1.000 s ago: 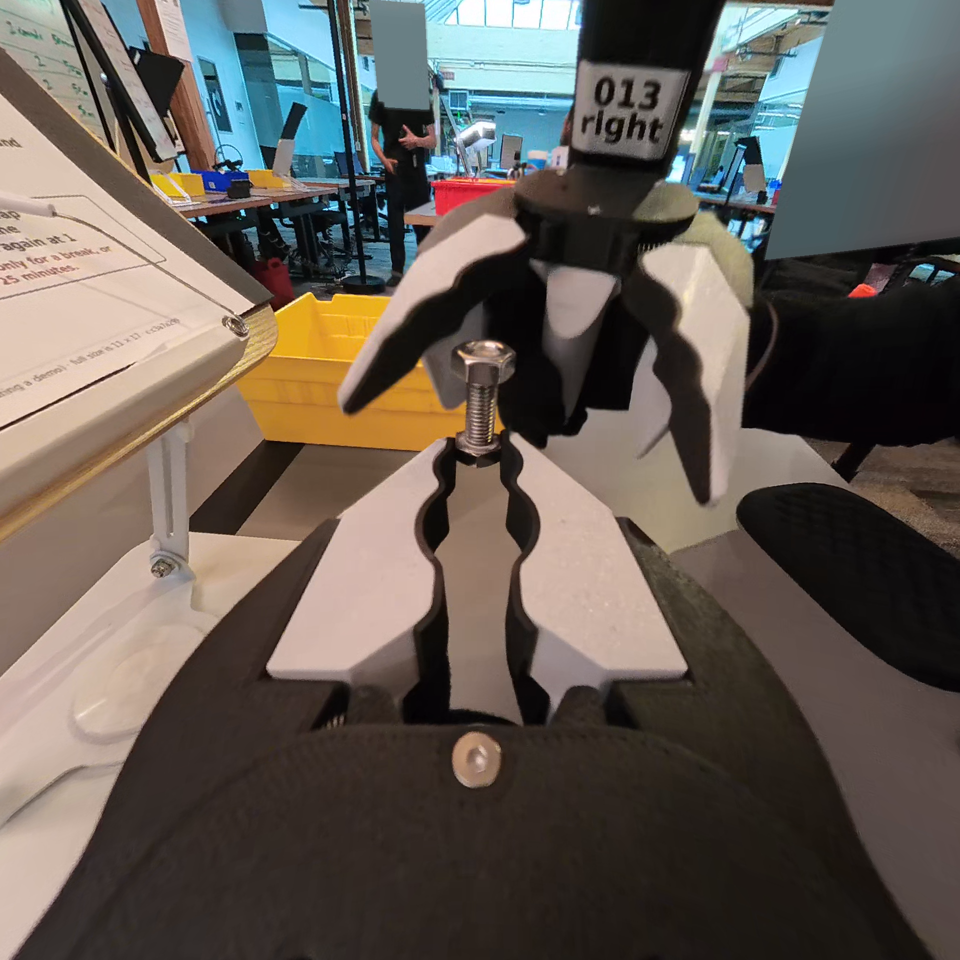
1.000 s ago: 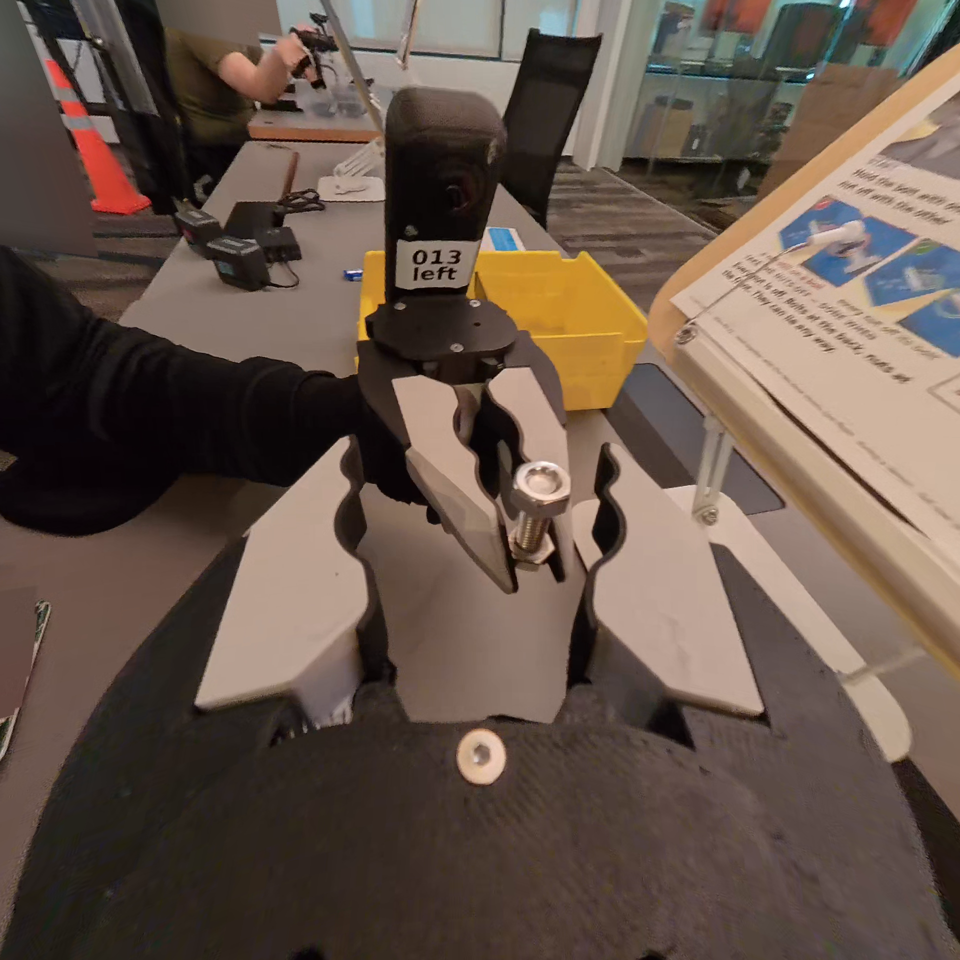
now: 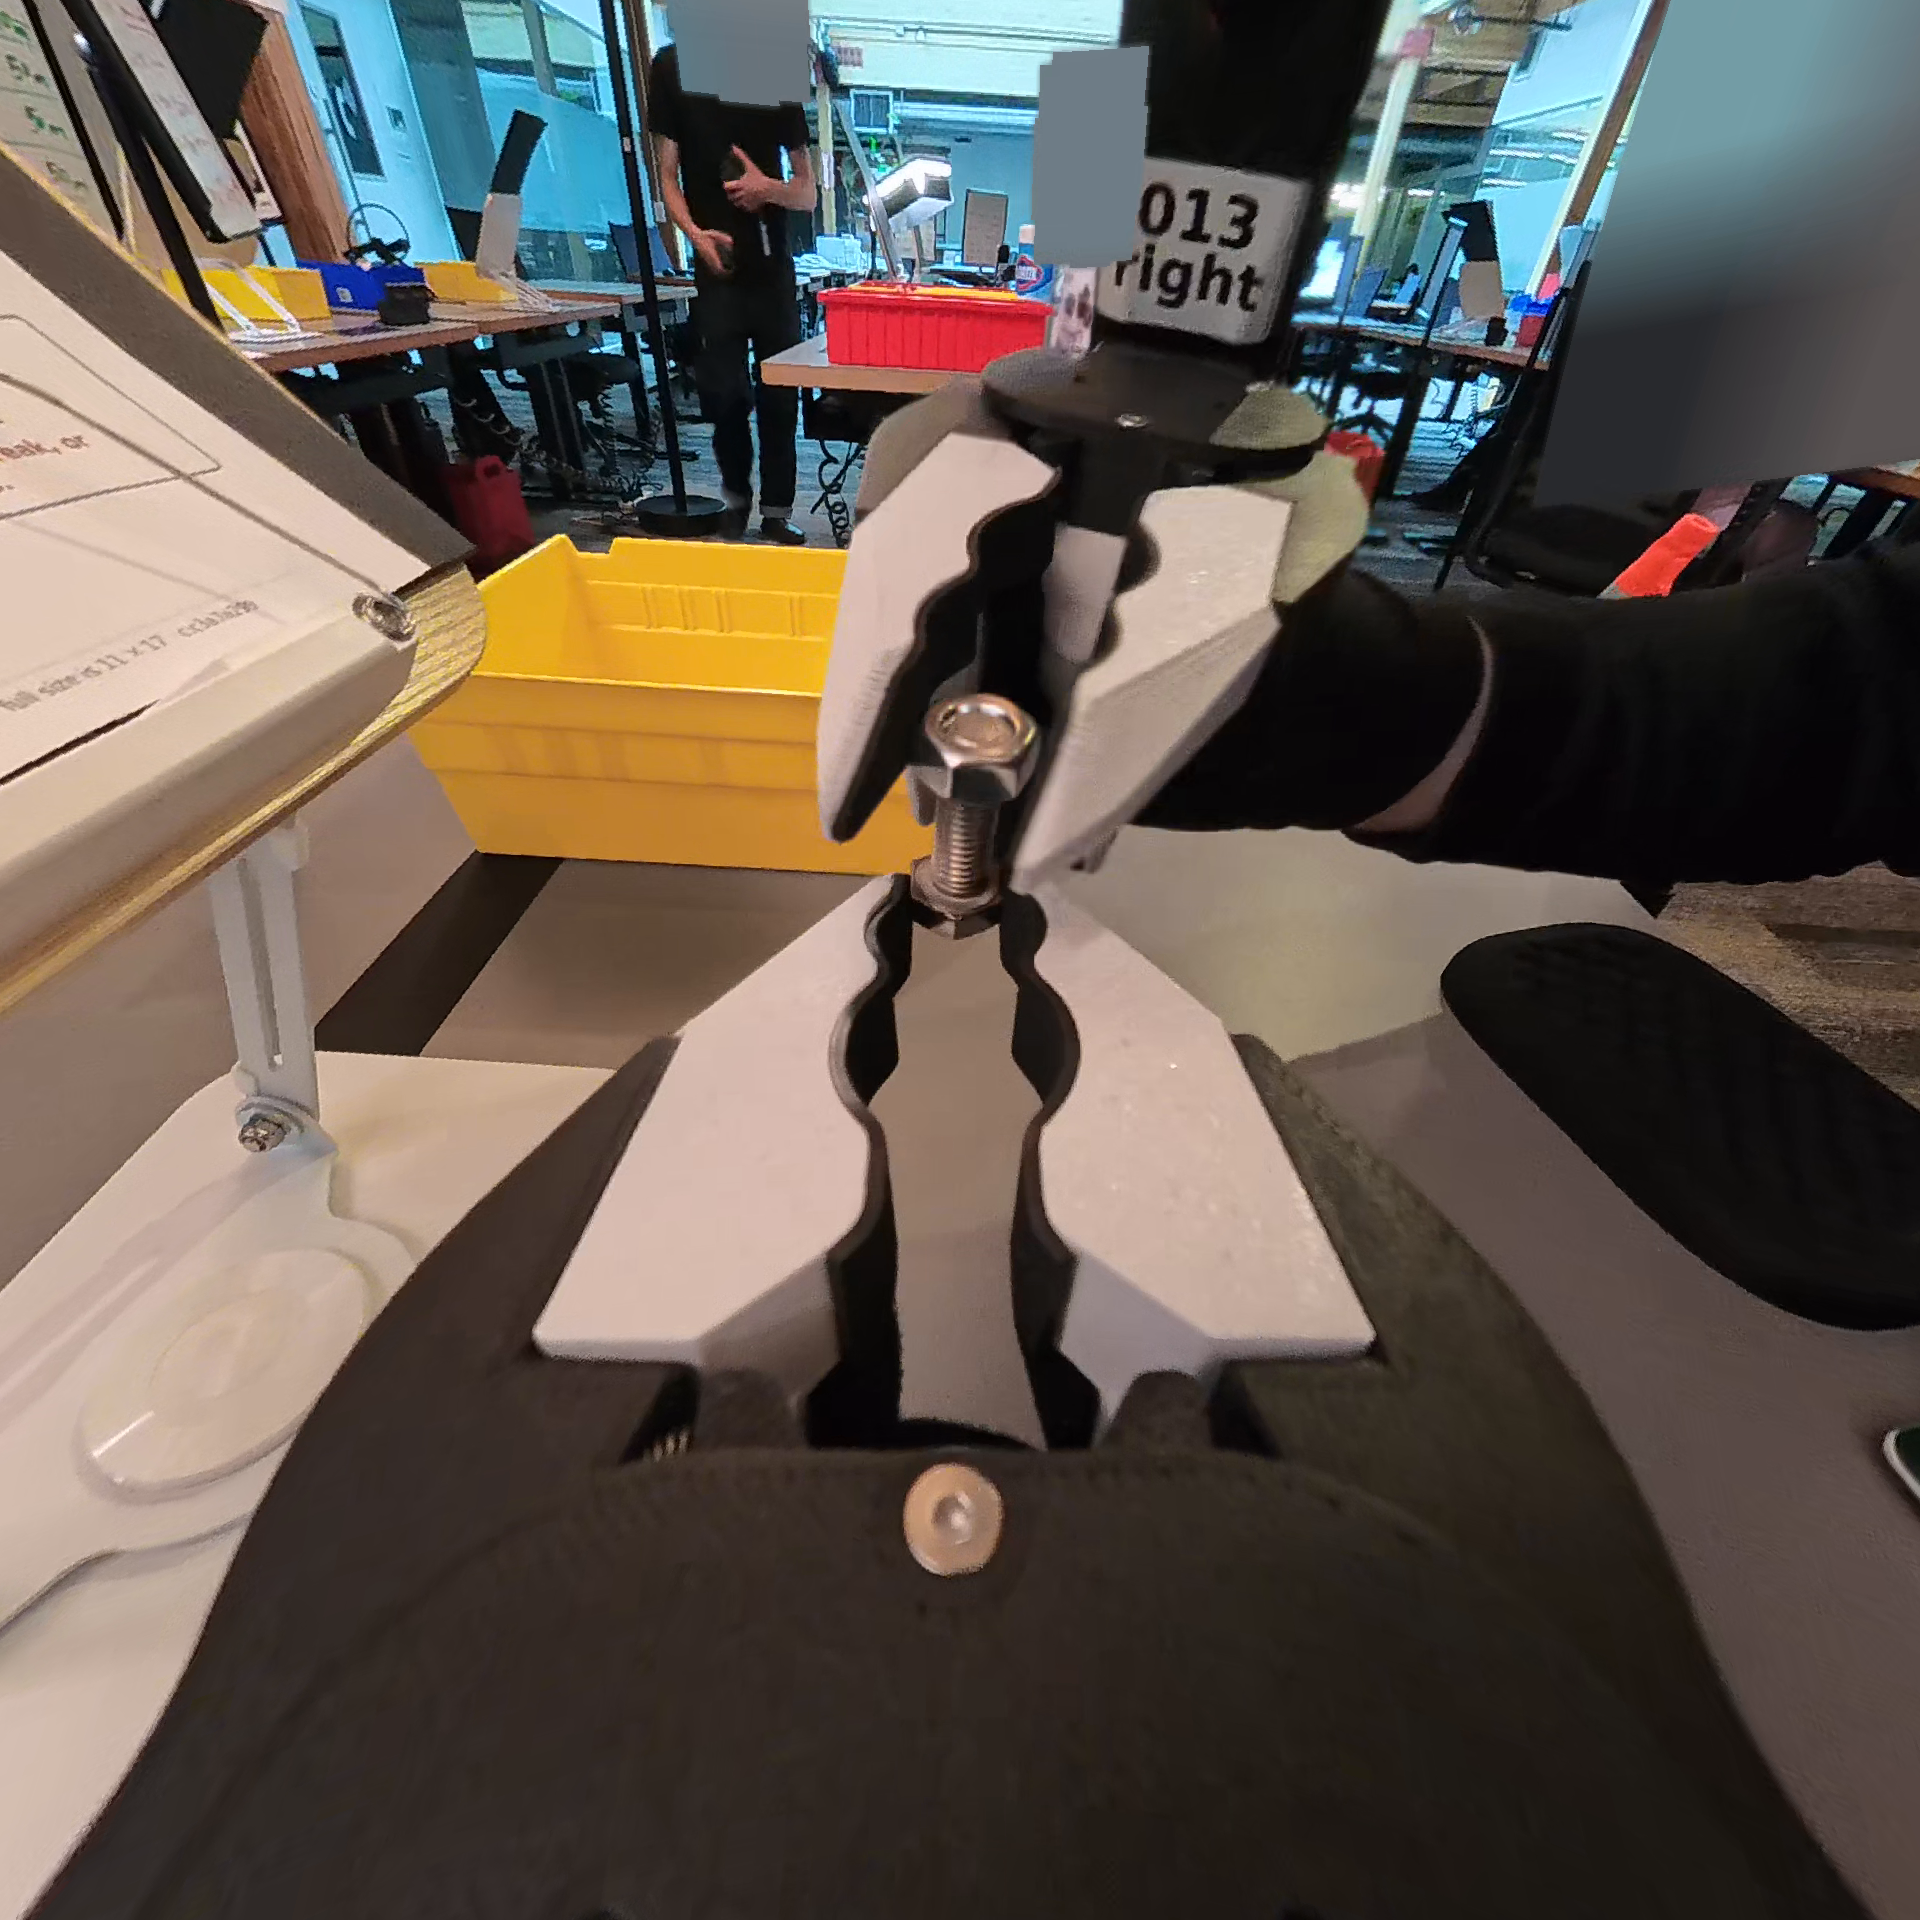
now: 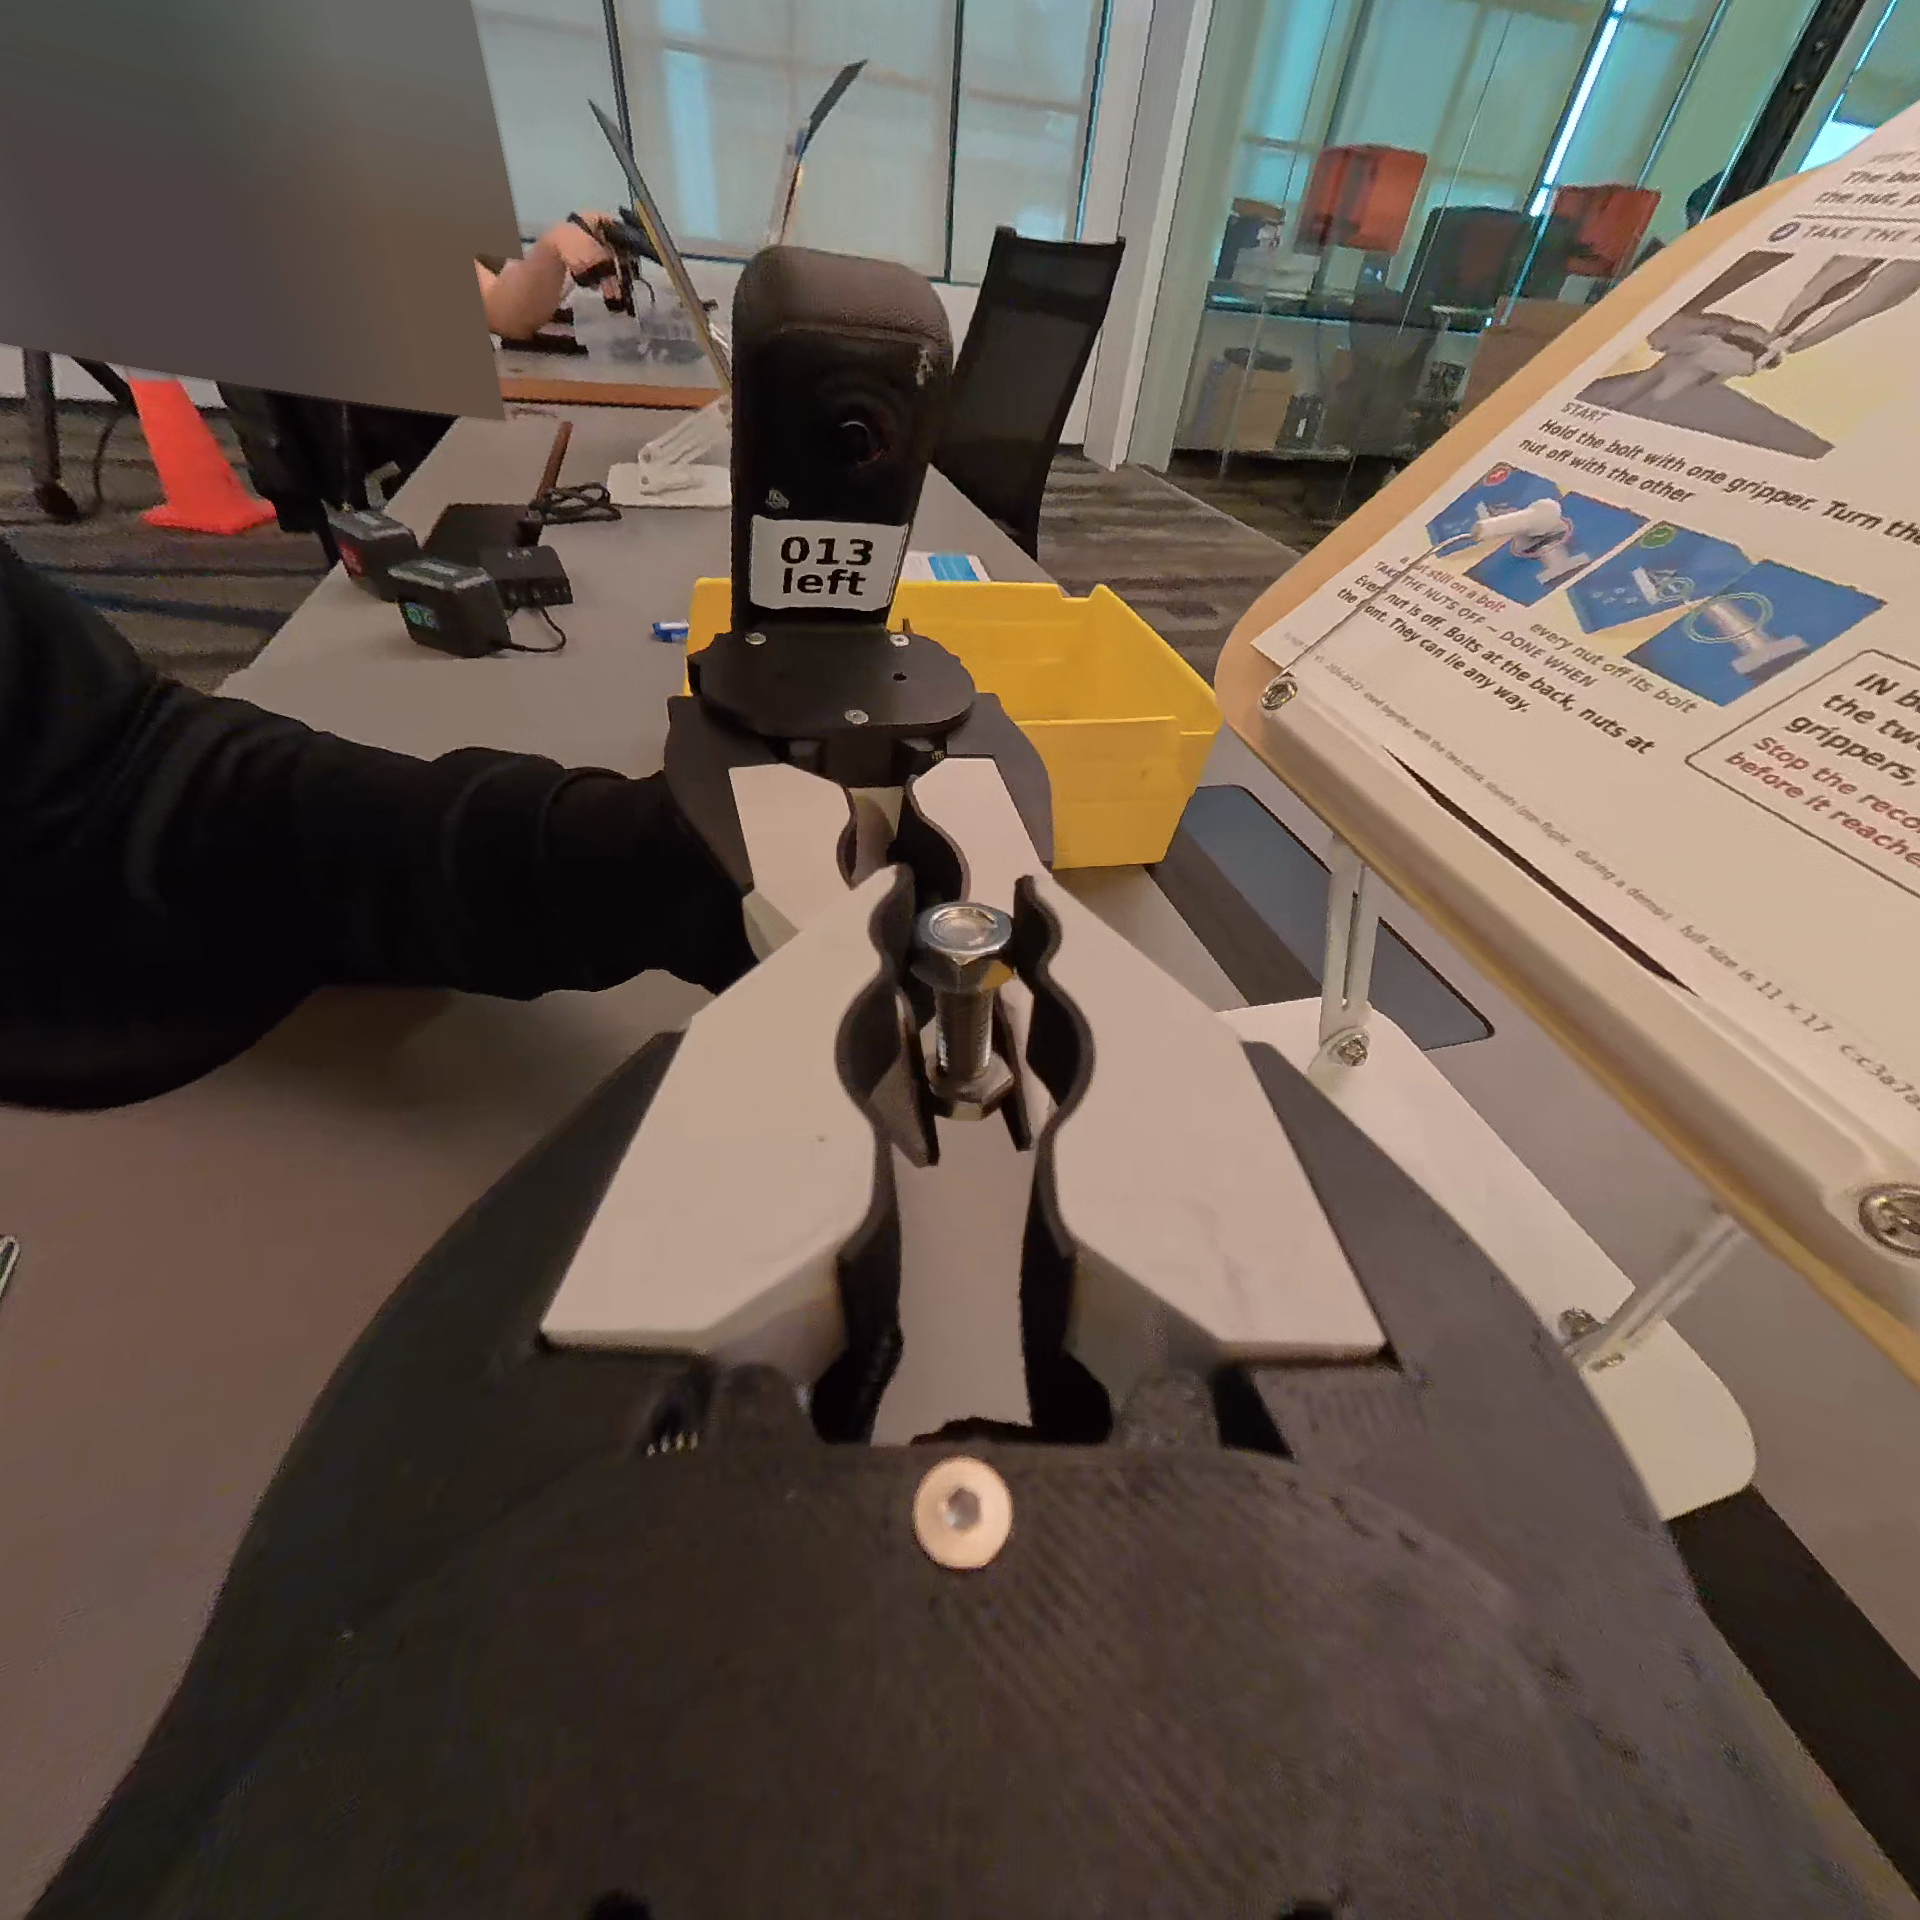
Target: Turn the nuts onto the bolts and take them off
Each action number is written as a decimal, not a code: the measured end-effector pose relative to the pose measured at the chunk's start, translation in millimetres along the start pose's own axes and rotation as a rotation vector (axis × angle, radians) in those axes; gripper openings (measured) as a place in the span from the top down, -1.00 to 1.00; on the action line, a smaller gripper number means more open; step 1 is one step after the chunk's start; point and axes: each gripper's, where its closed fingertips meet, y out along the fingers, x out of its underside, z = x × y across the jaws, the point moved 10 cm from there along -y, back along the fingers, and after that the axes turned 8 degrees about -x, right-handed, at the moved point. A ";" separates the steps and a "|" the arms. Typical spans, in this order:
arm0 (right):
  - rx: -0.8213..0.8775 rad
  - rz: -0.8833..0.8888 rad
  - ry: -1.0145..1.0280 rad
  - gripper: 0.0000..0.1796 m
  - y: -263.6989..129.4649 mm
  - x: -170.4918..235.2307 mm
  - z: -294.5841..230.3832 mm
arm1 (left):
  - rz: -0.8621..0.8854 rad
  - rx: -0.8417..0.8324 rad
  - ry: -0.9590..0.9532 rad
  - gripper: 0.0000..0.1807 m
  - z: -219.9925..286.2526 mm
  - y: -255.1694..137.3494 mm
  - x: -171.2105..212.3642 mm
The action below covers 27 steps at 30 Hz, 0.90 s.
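At frame centre, your left gripper (image 3: 956,904) held the steel hex nut (image 3: 954,914); the threaded steel bolt (image 3: 971,795) stood above it, between your right gripper (image 3: 930,836) fingers.

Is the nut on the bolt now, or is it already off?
On. The nut sits at the low end of the bolt, clamped in the left gripper; the right gripper closes around the head.

Yellow bin (image 3: 644,707) at the bench's far edge; tilted instruction board (image 4: 1621,665) on a white stand (image 3: 270,1049); orange cone (image 4: 192,457) beyond.
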 end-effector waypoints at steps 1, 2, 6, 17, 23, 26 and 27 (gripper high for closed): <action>0.000 0.013 0.004 0.82 -1.8 0.8 0.5 | 0.005 0.004 0.000 0.84 0.7 0.2 -0.5; -0.001 0.026 0.010 0.82 -3.5 1.5 0.8 | 0.009 0.003 -0.001 0.84 0.9 0.4 -0.8; 0.024 0.064 0.025 0.82 -11.0 3.8 -1.1 | 0.026 0.007 -0.006 0.84 1.2 -0.5 -2.1; -0.007 0.079 0.029 0.58 -6.7 5.5 -2.0 | 0.030 0.003 -0.011 0.84 0.5 -0.2 -0.9; -0.009 0.079 0.023 0.76 -21.8 7.3 -12.8 | 0.084 -0.022 -0.072 0.84 -10.4 -10.3 -1.5; 0.027 0.083 0.036 0.57 -32.8 8.5 -17.0 | 0.085 -0.026 -0.067 0.84 -11.7 -12.5 -2.3; 0.044 0.087 0.048 0.51 -35.2 8.2 -15.7 | 0.082 -0.024 -0.062 0.84 -10.4 -11.7 -2.8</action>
